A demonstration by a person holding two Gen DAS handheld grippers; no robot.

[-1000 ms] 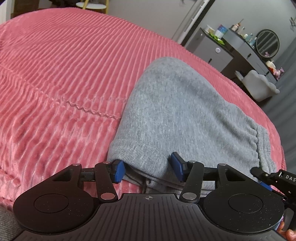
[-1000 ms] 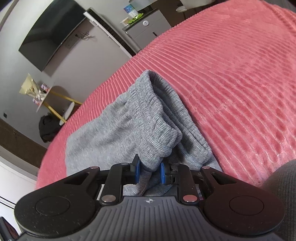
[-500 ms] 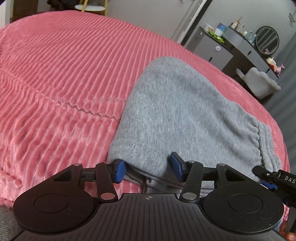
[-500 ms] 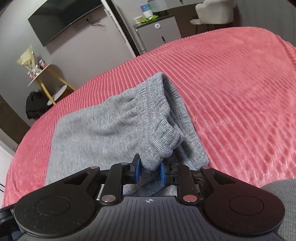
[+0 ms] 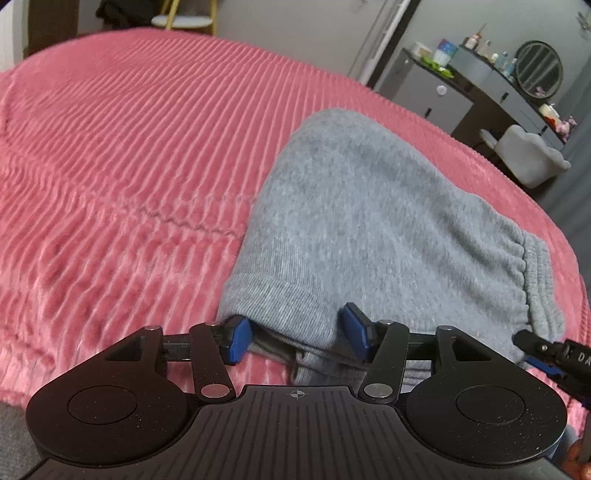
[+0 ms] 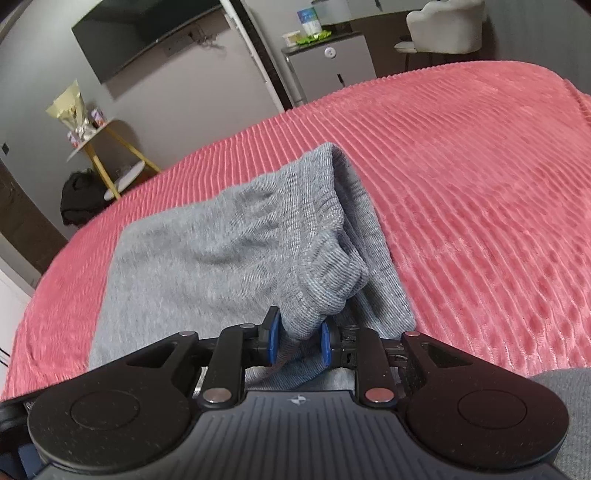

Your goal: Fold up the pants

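Grey knit pants (image 5: 369, 221) lie folded over on a pink ribbed bedspread (image 5: 129, 166). My left gripper (image 5: 295, 336) is open, its blue pads on either side of the ribbed leg cuffs at the near edge. My right gripper (image 6: 297, 339) is shut on the gathered waistband (image 6: 321, 266) of the pants (image 6: 203, 258), which bunches up just past the pads. The right gripper's tip shows at the right edge of the left wrist view (image 5: 546, 350), beside the waistband (image 5: 532, 280).
The bedspread (image 6: 480, 184) spreads wide to the left and right of the pants. Beyond the bed stand a grey cabinet (image 6: 328, 70), a wall TV (image 6: 144, 33), a yellow-legged side table (image 6: 99, 147), a dresser with round mirror (image 5: 539, 68) and a pale chair (image 5: 532, 155).
My right gripper has lowered and levelled with the waistband still held, and the waistband fold lies flatter. The left gripper stays open at the cuffs, barely moved.
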